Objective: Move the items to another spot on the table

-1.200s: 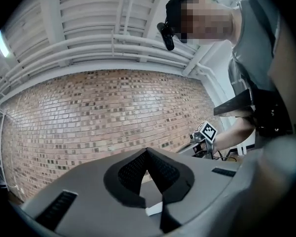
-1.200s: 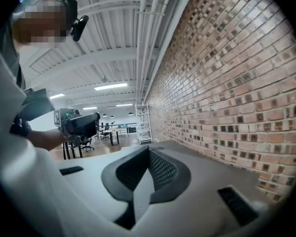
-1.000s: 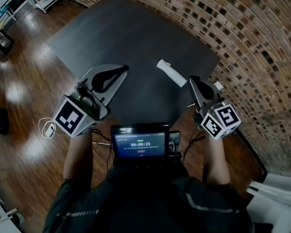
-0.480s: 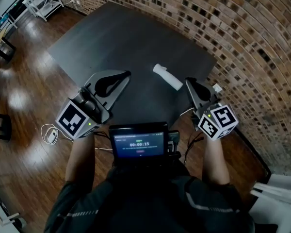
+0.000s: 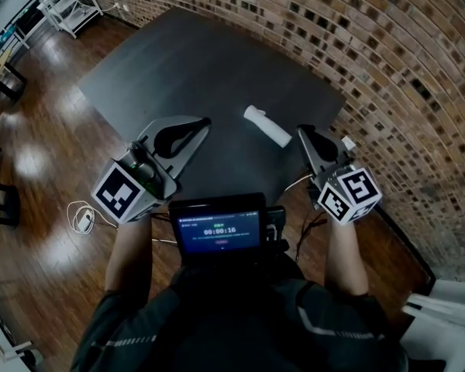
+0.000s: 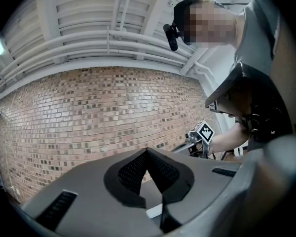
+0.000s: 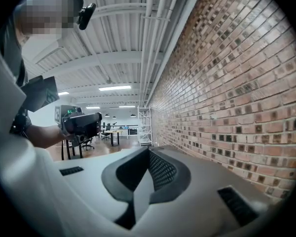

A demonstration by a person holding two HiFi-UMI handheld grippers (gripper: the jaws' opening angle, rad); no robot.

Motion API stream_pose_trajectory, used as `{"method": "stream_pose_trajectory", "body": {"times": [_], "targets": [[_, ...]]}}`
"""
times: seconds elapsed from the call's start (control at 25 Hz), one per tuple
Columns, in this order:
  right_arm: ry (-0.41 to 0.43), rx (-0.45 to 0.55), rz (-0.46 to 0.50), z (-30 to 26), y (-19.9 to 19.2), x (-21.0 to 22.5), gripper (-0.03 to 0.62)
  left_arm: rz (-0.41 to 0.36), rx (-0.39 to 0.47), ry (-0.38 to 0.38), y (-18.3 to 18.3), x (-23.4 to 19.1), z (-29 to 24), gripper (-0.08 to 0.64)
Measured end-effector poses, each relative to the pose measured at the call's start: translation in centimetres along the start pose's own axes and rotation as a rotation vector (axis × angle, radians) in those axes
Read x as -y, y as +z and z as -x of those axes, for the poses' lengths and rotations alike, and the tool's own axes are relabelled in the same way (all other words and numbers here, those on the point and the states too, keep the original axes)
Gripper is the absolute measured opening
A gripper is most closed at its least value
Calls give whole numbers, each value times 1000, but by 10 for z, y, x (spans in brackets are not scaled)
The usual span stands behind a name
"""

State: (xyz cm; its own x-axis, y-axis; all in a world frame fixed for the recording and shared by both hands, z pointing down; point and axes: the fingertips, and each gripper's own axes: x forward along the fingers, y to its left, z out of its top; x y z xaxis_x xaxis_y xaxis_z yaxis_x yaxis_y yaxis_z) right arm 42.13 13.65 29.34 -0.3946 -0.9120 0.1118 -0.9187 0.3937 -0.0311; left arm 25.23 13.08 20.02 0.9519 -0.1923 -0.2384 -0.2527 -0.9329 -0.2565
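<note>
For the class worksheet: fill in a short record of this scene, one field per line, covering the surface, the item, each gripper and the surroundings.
Surface: dark table
Item: one white cylinder, lying on its side on the table
Left gripper: jaws together, holding nothing
Right gripper: jaws together, holding nothing
Item's place: between the two grippers, held by neither
Surroundings: brick wall, wooden floor
Task state: cylinder not yet picked up

Brick wall (image 5: 387, 68), wood floor (image 5: 39, 130) (white cable (image 5: 80, 216) coiled).
</note>
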Motion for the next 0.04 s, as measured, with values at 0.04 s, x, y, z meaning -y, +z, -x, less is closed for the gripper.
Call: {"method": "stream_pose_trajectory", "body": {"times": [0.04], "targets": [[3,1,-2,3,1,2,3,-2,-2,0,2,3,-4,-6]]}}
